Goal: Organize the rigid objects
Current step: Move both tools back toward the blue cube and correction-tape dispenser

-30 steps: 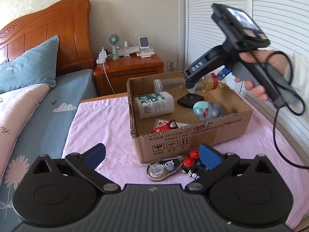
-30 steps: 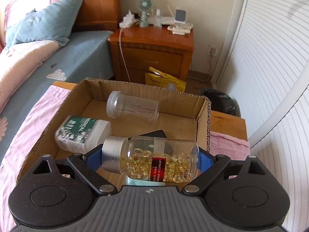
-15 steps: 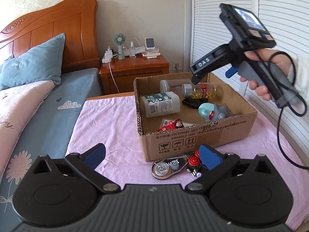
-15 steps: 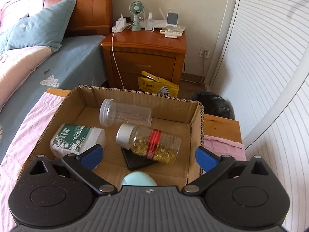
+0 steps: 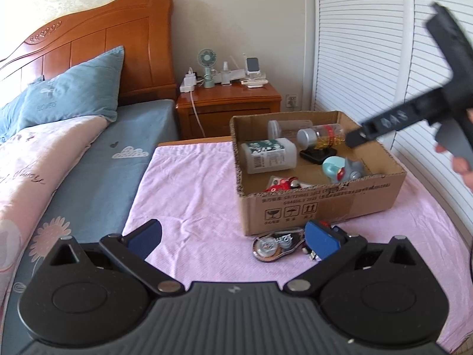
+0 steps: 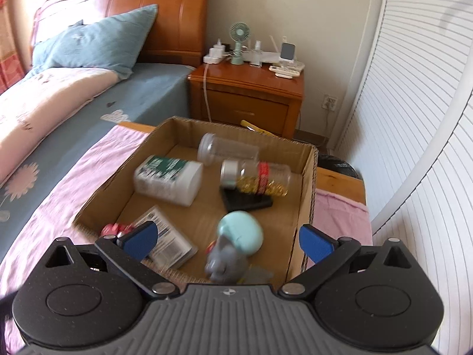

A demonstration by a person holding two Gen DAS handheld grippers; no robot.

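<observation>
The cardboard box [image 5: 322, 207] sits on the pink cloth [image 5: 192, 195] that covers the counter, and it is already filling up. Inside lie a white bottle with a green label [image 5: 267, 155], an empty clear jar [image 6: 227, 149], a clear bottle of yellow pills [image 6: 257, 177] resting partly on a flat black thing [image 6: 246, 202], a blue and grey toy [image 6: 233, 245], a flat packet [image 6: 168, 244] and something red [image 5: 280, 184] at the near wall.

The right claw [image 6: 229, 238] hangs over the near right side of the box. Its jaws have just been opening and now stand wide apart with nothing between them, so the pill bottle looks to be put away.

The left claw [image 5: 233, 238] is low over the cloth, also wide open and empty. Just in front of the box, by its right blue pad, two things are left out: a clear correction tape holder [image 5: 273, 245] and a small red and black piece [image 5: 325, 227] I cannot make out well. I think those two go in next, and then the job is about done.
</observation>
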